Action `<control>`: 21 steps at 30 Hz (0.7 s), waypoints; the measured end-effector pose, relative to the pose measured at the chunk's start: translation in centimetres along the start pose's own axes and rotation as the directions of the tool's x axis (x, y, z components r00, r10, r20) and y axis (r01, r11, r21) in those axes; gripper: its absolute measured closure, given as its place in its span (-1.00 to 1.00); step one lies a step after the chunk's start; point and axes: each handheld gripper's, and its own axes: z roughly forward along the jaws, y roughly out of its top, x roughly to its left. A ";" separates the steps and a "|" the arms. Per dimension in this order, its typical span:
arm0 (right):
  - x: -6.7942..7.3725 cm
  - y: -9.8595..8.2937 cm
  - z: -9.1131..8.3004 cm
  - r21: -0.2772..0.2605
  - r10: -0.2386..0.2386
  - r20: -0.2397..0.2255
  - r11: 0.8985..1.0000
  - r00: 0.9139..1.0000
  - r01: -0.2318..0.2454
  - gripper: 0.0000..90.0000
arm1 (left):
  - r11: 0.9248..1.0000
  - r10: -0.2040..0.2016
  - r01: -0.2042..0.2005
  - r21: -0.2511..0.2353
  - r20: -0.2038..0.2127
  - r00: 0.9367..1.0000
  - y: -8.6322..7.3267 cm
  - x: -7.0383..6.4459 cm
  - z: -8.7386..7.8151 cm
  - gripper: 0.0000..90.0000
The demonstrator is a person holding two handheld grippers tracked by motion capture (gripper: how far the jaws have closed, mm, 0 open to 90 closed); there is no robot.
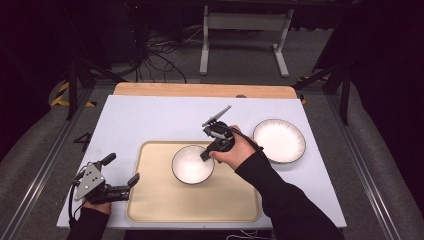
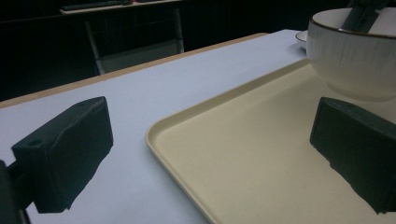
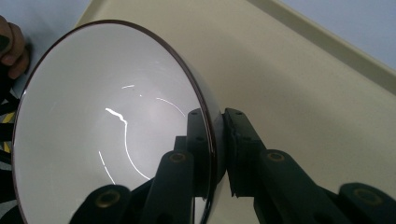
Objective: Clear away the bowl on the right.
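A person works at a white table (image 1: 150, 115) with a gripper in each hand, seen from above. A beige tray (image 1: 160, 200) lies at the near middle of the table, and everything else is placed here by reference to it. A white bowl (image 1: 192, 165) with a dark rim stands on the tray, in its far right part. The right gripper (image 1: 206, 155) reaches down from beyond the tray's far right edge and pinches the bowl's rim: in the right gripper view one jaw sits inside the bowl (image 3: 107, 126) and the other outside, the wall clamped narrowly between them, the bowl's base looking close to the tray (image 3: 303, 93). Gripping the rim this way likely lets the hand lift or set down the bowl without reaching under it. A white plate (image 1: 279, 140) lies on the table just right of the tray, apart from it. The left gripper (image 1: 122, 172) rests at the tray's near left corner, jaws wide apart and holding nothing; one jaw hangs over the tray's left edge, the other over the table. It appears to wait, or to stand ready to steady the tray. From the left gripper view the bowl (image 2: 355, 60) rises ahead on the tray (image 2: 243, 158).
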 end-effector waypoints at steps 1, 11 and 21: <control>-0.1 -0.1 0.2 0.004 0.001 0.001 1.000 1.000 -0.001 0.82 | 1.000 0.000 0.000 0.001 -0.001 1.000 0.0 0.0 0.0 -1.00; -0.5 -0.2 1.6 0.024 0.010 -0.001 1.000 1.000 -0.010 0.82 | 1.000 0.000 0.000 0.001 0.000 1.000 0.0 0.0 0.0 -1.00; -0.9 -0.6 2.7 0.043 0.026 -0.003 0.999 1.000 -0.026 0.81 | 1.000 -0.001 0.001 0.001 0.000 1.000 0.0 0.0 0.0 -1.00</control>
